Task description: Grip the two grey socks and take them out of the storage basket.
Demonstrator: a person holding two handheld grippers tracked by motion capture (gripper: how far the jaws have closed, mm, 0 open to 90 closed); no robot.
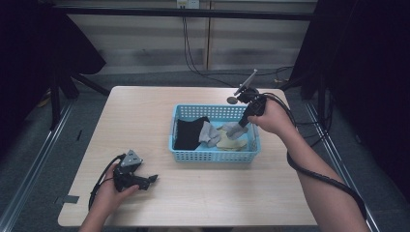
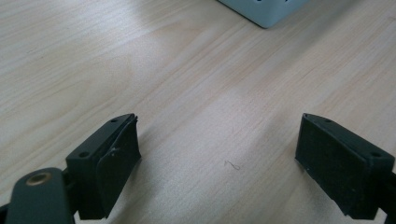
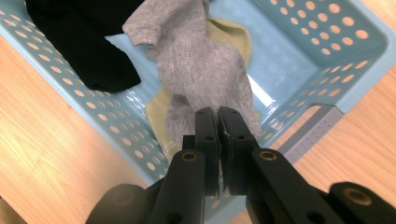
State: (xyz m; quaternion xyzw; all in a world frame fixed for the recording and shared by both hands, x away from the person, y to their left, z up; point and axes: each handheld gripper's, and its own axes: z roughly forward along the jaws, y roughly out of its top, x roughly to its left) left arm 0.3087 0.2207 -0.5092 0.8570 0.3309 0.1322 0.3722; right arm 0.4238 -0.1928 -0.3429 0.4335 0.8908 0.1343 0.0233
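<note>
Grey sock pinched over the blue basket.
Right claw grips its end, the rest draped on the yellow sock; best lift straight up. Left claw, spread, rests on the counter.

The bench is a pale, light wood grain, beige with faint streaks. The basket is light blue plastic with a pattern of little round holes all over its walls. In it, the sock at 9 o'clock is plain black, and the one in the middle is heathered light grey with a fine knit texture. At about 4 o'clock there's a pale yellowish-olive sock. Both hand-held grippers are matte black, the left hand-held gripper with a grey plate on top, the right hand-held gripper with black jaws. The floor around is dull grey.
</note>
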